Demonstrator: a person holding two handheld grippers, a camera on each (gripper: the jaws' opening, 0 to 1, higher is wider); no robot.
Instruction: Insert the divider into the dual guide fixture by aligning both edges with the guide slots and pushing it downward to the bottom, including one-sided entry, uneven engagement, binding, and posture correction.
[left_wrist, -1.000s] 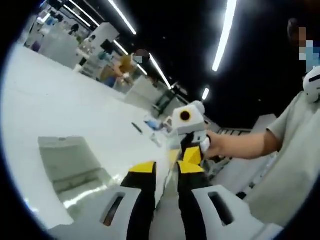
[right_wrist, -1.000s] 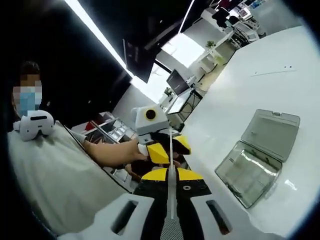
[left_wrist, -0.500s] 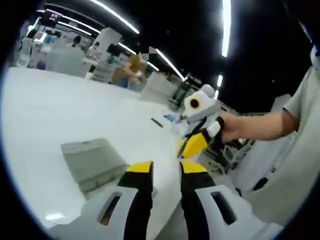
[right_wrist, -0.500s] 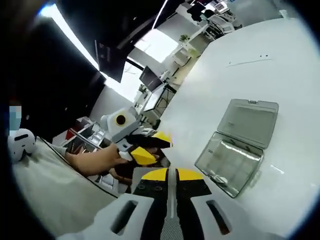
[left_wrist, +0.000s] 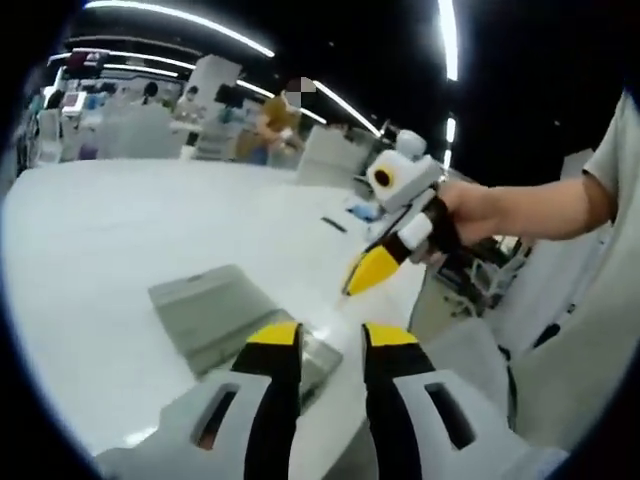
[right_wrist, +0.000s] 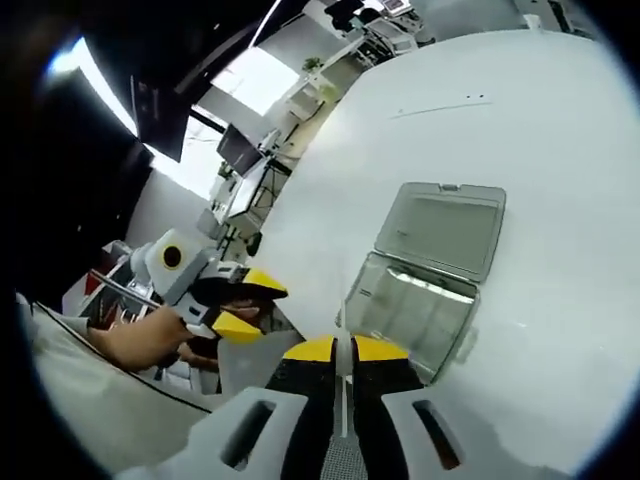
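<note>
A clear plastic box (right_wrist: 412, 305) with inner compartments lies on the white table (right_wrist: 540, 130), its lid (right_wrist: 440, 228) folded open behind it. My right gripper (right_wrist: 345, 349) is shut on a thin clear divider (right_wrist: 343, 400), which I see edge-on between its yellow tips, just short of the box. My left gripper (right_wrist: 250, 305) hangs off to the left in a person's hand, with its jaws apart. In the left gripper view, my left gripper (left_wrist: 331, 338) stands open and empty over the box (left_wrist: 225, 315), and the right gripper (left_wrist: 366, 274) comes in from the right.
The table's near edge (left_wrist: 400, 310) runs just beside the box, and the person's hand (left_wrist: 480, 212) and pale shirt are on the right. A small dark item (left_wrist: 335, 225) lies farther back on the table. Desks and a person (left_wrist: 278, 112) stand in the background.
The left gripper has come away from the divider's far edge and moved off to the side. Both views have swung down toward the table, so the box looks nearer.
</note>
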